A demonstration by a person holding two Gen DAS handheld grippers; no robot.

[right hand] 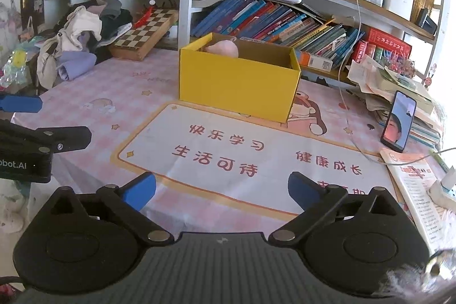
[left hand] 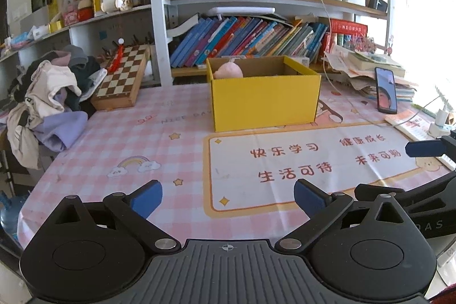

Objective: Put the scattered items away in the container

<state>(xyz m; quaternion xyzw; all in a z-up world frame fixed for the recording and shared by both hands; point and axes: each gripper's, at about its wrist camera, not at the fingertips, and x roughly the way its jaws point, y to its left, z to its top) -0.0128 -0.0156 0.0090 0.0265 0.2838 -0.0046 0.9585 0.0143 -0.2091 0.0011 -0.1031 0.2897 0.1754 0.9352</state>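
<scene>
Left gripper (left hand: 228,197): jaws are spread wide with nothing between them, low over the near edge of the table (left hand: 114,138).
Right gripper (right hand: 221,190): likewise spread wide and empty, just beside the left one.
Tablecloth: only the printed white panel (right hand: 228,150) is seen ahead; no loose item is visible on it.
Yellow box (left hand: 265,101): it stands upright and open-topped beyond the panel, near the bookshelf (left hand: 250,42).
Pink soft item (left hand: 228,70): it already lies inside the box, at its left end.
Remaining work: judged nearly or wholly done.
Advice: the table edges should be scanned before finishing; the clothes pile (left hand: 51,99), chessboard (left hand: 122,76) and phone (left hand: 386,90) are best left untouched.
</scene>
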